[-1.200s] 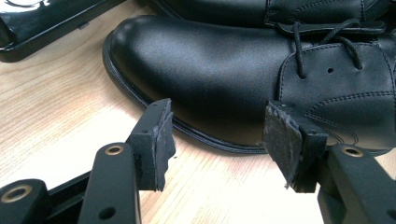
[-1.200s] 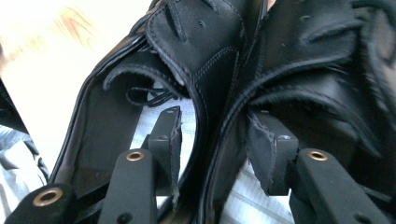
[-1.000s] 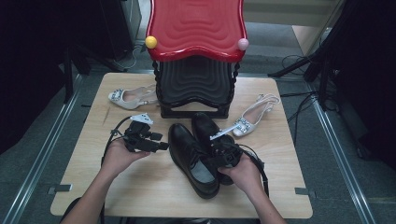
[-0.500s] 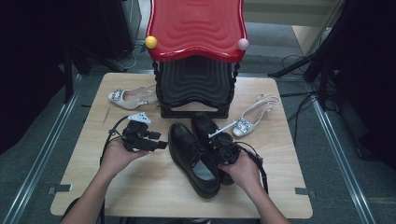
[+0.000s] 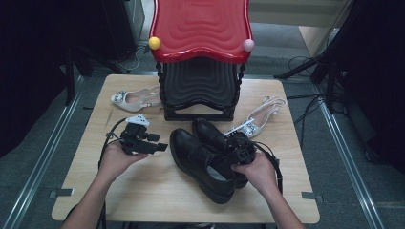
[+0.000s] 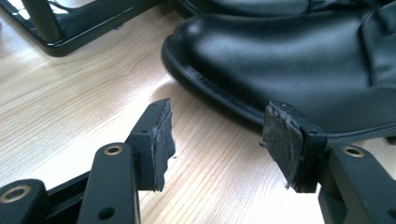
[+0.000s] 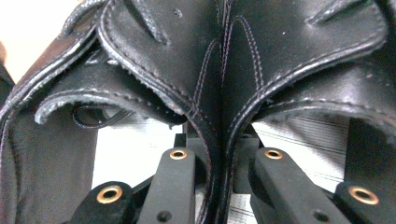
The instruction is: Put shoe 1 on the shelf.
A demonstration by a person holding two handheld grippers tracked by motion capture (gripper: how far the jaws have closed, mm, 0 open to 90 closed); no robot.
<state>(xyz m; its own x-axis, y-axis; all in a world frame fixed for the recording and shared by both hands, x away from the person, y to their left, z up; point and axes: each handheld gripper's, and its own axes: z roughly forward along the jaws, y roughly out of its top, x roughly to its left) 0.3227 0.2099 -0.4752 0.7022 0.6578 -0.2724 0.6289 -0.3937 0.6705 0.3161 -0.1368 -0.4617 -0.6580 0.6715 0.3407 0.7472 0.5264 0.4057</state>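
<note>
Pair of black leather shoes [image 5: 210,157]: lying side by side on the wooden tabletop [image 5: 157,191], in front of the middle of the far edge and reaching toward the near edge, toes pointing to the far left. The two inner collar edges are being pressed together; in the right gripper view the doubled leather [image 7: 219,107] is running straight down between the right gripper's fingers.

Right gripper [image 5: 242,151]: sitting at the heel end of the pair, held in the person's right hand [image 5: 260,171]. Its fingers are clamping both collars at once, one shoe on each side of the seam.

Left gripper [image 5: 160,146]: resting low over the tabletop toward the left edge, held in the person's left hand [image 5: 114,160]. Its fingers [image 6: 156,140] are standing spread apart with bare wood between them, grasping nothing. In the left gripper view the toe of the nearer black shoe [image 6: 289,60] is lying just beyond the right-hand finger; whether that finger is touching the sole edge cannot be told.

Shoe rack [image 5: 200,81]: black frame with ribbed shelves and a red wavy top, standing at the middle of the far edge, a yellow knob [image 5: 154,43] and a pink knob [image 5: 248,45] at its front corners.

White sandal [image 5: 131,100]: lying near the far left corner, beside the rack.

Second white sandal [image 5: 258,119]: lying toward the far right corner, its toe just beside the black pair.
</note>
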